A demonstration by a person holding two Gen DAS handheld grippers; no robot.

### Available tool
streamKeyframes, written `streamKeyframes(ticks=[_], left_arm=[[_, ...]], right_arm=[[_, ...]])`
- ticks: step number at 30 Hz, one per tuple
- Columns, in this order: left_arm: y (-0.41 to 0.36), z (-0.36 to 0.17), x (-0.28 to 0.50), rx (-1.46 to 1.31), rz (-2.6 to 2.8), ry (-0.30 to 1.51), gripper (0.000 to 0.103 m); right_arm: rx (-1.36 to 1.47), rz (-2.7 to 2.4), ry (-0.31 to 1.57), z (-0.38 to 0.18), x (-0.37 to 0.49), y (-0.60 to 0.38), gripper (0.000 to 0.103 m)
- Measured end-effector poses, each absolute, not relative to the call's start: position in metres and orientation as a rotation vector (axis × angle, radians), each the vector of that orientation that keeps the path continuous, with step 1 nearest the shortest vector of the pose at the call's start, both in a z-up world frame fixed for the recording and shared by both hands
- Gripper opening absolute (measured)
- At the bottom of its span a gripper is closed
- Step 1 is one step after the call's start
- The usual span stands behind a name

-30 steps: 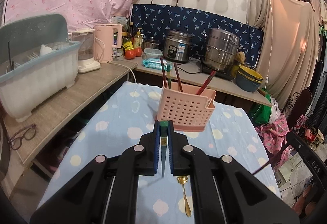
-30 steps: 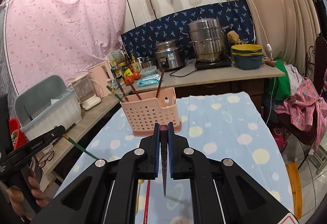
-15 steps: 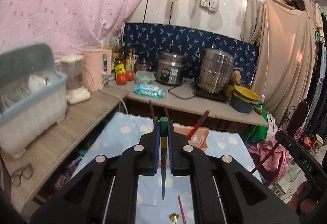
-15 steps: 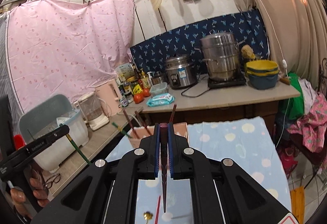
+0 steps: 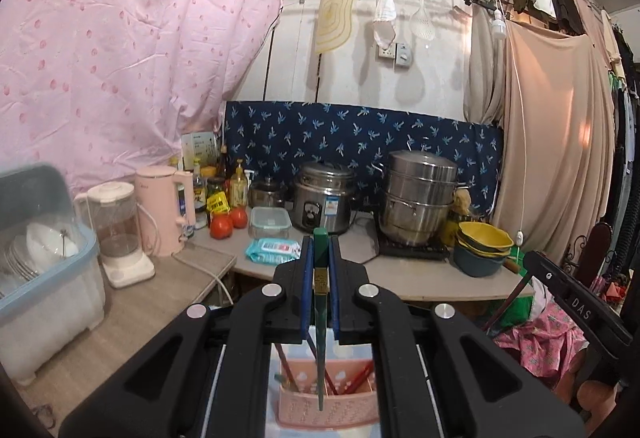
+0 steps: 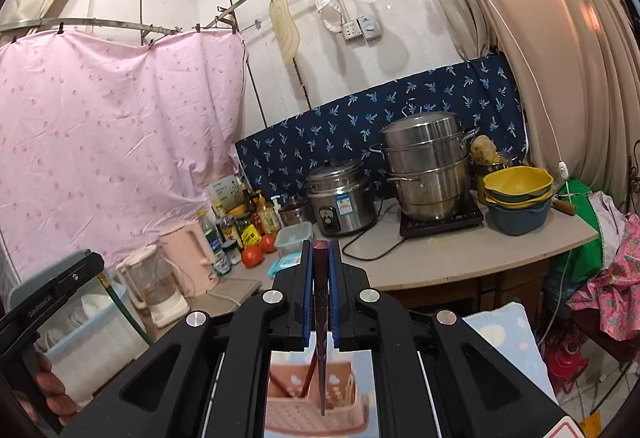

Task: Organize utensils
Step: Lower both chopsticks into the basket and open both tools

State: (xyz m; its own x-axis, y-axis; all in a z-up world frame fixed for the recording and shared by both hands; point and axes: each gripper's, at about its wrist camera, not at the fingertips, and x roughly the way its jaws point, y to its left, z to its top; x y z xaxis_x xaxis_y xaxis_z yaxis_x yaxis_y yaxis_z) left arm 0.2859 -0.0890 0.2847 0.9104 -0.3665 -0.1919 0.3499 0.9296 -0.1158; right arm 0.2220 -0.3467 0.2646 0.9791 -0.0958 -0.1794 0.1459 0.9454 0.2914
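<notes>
Left wrist: left gripper [image 5: 320, 270] clamped on green chopstick [image 5: 320, 338], tip hanging over pink basket [image 5: 328, 412]. Right wrist: right gripper [image 6: 320, 274] clamped on dark red chopstick [image 6: 320, 318], tip above the basket. Lower each straight; release only once tips are inside.

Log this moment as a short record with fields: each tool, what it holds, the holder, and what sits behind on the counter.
left tool: shut on green chopstick, tip hanging over the holder
right tool: shut on dark red chopstick, tip over the holder
holder: pink utensil basket, already holding several chopsticks
surface: blue spotted cloth
counter behind: rice cooker, steel steamer pot, two tomatoes
</notes>
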Motion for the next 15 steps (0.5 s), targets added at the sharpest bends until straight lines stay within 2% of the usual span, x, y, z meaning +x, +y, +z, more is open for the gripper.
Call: streamKeyframes(ticks=[7,15], left_arm=[[-0.100,0.268,0.322,-0.075,-0.335,0.212,0.007],[-0.108,0.226,0.349,-0.063,-0.323,0.292,0.007]], right_arm=[[0.293,-0.115,0.185,0.247,0.265,-0.344,0.007],[0.278,-0.097,0.296,0.196,0.301,-0.336,0.007]])
